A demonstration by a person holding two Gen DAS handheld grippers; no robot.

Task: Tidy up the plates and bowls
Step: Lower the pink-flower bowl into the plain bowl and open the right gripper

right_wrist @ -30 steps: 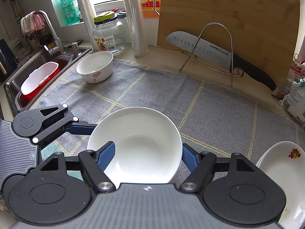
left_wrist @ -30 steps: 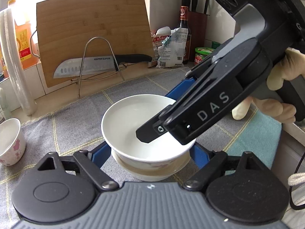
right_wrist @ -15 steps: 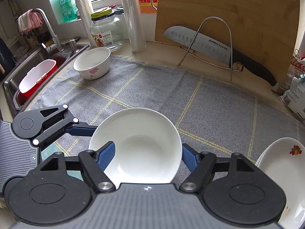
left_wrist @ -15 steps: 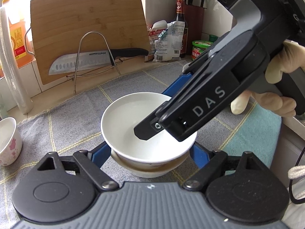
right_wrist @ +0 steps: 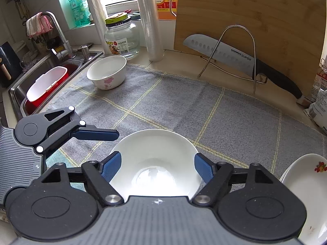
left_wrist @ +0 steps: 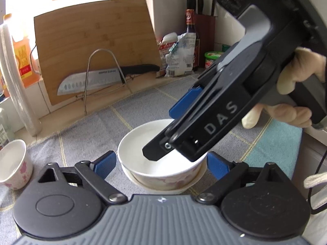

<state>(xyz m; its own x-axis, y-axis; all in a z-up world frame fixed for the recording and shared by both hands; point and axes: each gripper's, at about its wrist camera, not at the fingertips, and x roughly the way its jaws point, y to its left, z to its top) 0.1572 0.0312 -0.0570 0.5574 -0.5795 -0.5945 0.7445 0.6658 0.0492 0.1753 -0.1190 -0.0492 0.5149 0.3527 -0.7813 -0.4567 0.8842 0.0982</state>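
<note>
A white bowl [left_wrist: 161, 163] [right_wrist: 155, 163] with pink flowers sits nested in a shallow white dish [left_wrist: 163, 185] on the grey cloth. My left gripper [left_wrist: 160, 165] straddles this stack. Its jaws are opening, and its blue pads [left_wrist: 104, 163] stand clear of both sides. In the right wrist view one left finger [right_wrist: 96, 132] lies apart from the bowl. My right gripper [right_wrist: 157, 163] [left_wrist: 169, 128] reaches down over the bowl from the right. Its jaws are opening too, with the bowl between them and the pads [right_wrist: 111, 165] at the rim, not pressing.
A second flowered bowl [right_wrist: 106, 72] [left_wrist: 12, 163] stands at the cloth's far left, near the sink [right_wrist: 40, 81]. A white plate [right_wrist: 306, 183] with a fruit print lies at the right. At the back are a cutting board [right_wrist: 255, 20], a knife [right_wrist: 235, 55] on a wire rack and a glass jar [right_wrist: 122, 36].
Both grippers' jaws have spread wider. The left pads have come off the sides of the stack. The left wrist view has drawn back a little. The bowl has stayed in the dish.
</note>
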